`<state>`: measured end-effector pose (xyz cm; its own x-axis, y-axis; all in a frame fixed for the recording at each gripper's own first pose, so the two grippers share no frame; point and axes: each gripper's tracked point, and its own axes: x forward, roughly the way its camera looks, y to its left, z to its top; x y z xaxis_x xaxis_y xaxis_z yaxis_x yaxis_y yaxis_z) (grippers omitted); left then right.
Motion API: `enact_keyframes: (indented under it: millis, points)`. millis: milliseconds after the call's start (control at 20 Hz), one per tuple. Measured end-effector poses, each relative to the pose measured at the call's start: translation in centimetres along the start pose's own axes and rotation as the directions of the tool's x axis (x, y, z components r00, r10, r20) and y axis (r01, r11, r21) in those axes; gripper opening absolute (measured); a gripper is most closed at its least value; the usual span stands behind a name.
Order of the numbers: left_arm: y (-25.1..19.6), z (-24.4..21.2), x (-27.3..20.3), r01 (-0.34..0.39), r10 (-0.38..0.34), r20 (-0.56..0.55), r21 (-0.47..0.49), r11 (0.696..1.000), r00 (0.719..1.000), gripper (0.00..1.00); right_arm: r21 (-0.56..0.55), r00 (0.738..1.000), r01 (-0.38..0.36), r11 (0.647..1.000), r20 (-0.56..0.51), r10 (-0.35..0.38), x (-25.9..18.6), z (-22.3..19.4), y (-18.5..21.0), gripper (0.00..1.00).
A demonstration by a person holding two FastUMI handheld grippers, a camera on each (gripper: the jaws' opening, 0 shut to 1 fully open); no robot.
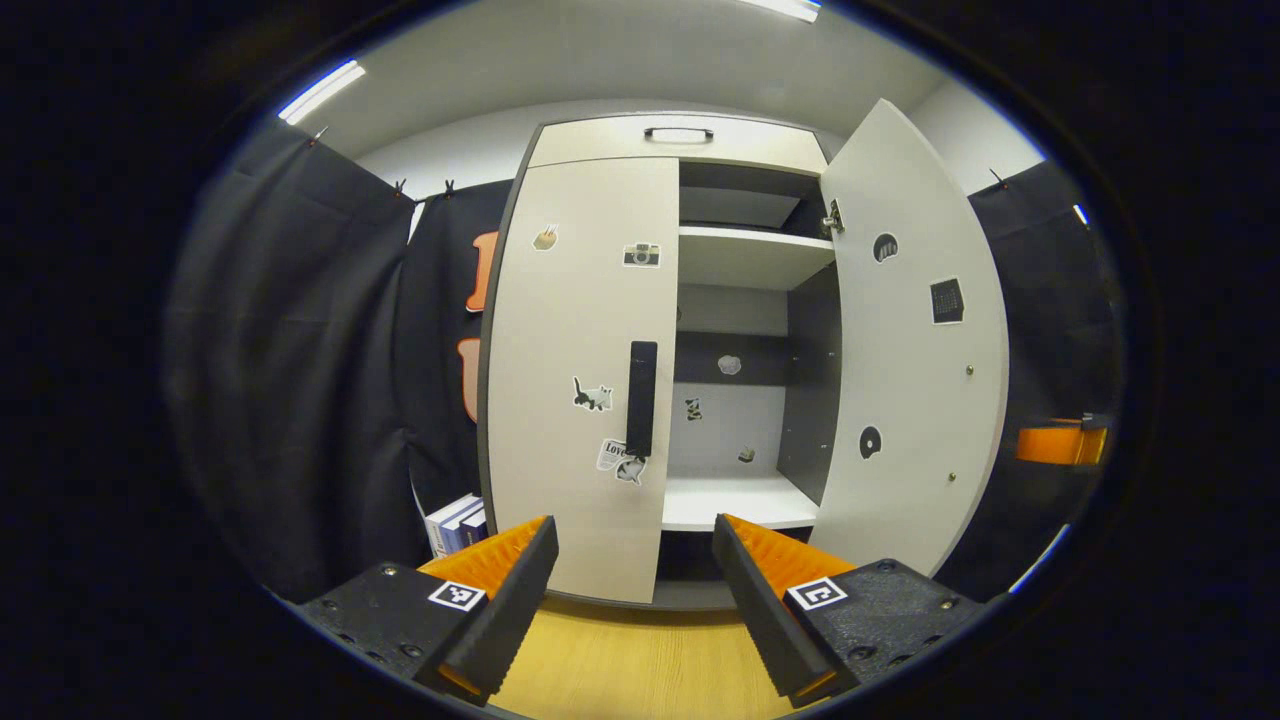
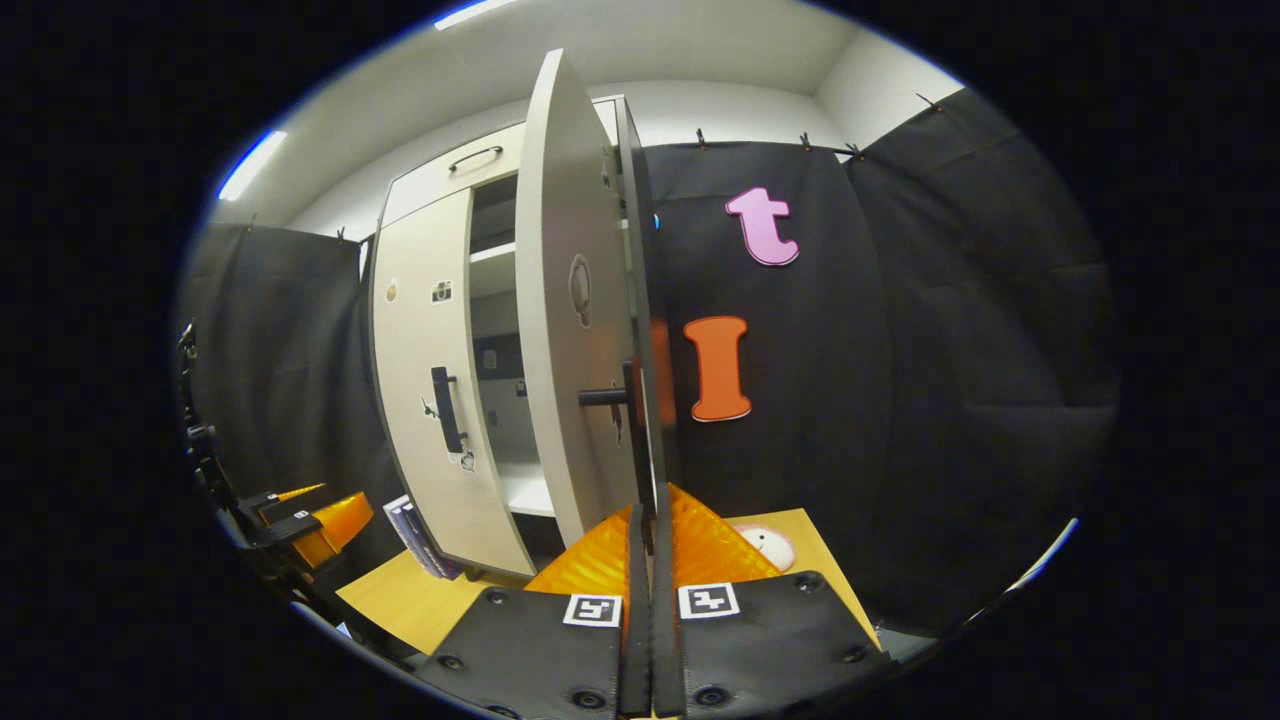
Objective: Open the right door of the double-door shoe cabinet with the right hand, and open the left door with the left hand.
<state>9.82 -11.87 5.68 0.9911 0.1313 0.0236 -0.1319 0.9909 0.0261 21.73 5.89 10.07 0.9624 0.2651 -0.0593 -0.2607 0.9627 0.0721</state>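
The shoe cabinet (image 1: 600,140) stands straight ahead in the left gripper view. Its left door (image 1: 570,330) is closed, with a dark vertical handle (image 1: 641,398) at its inner edge. My left gripper (image 1: 635,600) is open, a short way in front of that door and below the handle, touching nothing. The right door (image 1: 915,340) is swung wide open, baring the shelves (image 1: 735,500). In the right gripper view that door (image 2: 560,300) shows edge-on, and my right gripper (image 2: 648,530) is shut on its handle (image 2: 640,440).
A few books (image 1: 455,520) lean beside the cabinet's left foot. A wooden surface (image 1: 620,660) runs under the grippers. A top drawer with a handle (image 1: 678,133) sits above the doors. A pale round object (image 2: 768,546) lies by the right gripper. Black cloth walls hang on both sides.
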Motion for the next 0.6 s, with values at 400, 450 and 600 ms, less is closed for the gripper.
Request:
enact_keyframes:
  millis: [400,450,600]
  points:
    - [0.2,3.4,7.4,-0.017,0.013,0.054,0.075,0.997,0.998,0.95,-0.039,0.996,0.079,0.996,0.05,-0.077,-0.5,0.7,-1.9,0.92]
    - [-0.1,3.6,8.5,-0.013,0.008,0.058,0.092,0.996,0.998,0.94,-0.042,0.994,0.093,0.995,0.057,-0.091,-0.7,0.8,-2.2,0.84]
    - [-0.5,4.0,11.7,-0.002,-0.006,0.058,0.143,0.99,0.998,0.94,-0.037,0.993,0.109,0.993,0.057,-0.107,-0.8,0.7,-2.4,1.0]
